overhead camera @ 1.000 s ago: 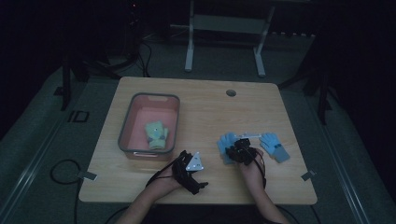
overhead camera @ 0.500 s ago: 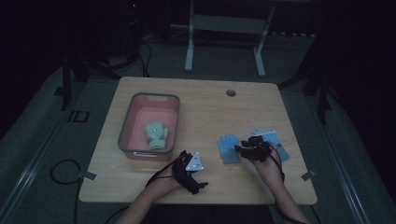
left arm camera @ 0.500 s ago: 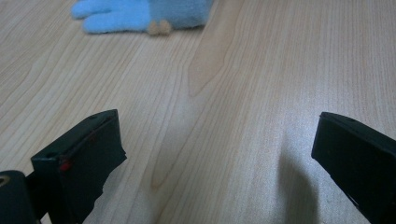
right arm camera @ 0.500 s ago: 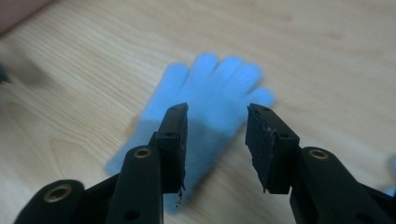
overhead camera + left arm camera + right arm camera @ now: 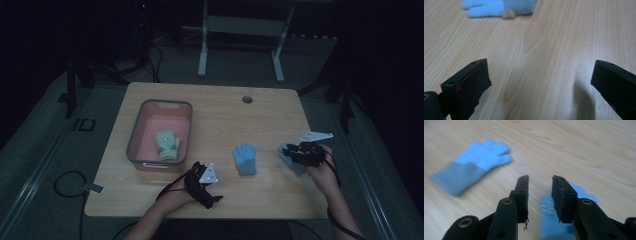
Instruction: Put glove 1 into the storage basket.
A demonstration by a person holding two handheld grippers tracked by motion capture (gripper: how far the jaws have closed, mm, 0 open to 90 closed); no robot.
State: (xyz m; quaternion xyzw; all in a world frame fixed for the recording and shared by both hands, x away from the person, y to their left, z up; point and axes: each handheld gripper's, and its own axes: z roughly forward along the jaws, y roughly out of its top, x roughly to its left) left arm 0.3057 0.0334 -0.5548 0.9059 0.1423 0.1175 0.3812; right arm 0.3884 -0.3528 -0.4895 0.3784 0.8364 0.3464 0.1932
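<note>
tongs [image 5: 539, 182] on the right hang over a blue glove [image 5: 554, 220] near the worktop's [image 5: 220, 107] right edge, jaws part open and just closing, nothing between them; second glove [image 5: 245, 158] lies flat mid-worktop, apart; left tongs [image 5: 539, 82] gape wide and empty beside a pink bin [image 5: 135, 135] holding a green glove [image 5: 167, 144]

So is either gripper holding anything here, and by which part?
No. The left gripper is open over bare table. The right gripper hovers above a blue glove, nothing between its jaws.
</note>
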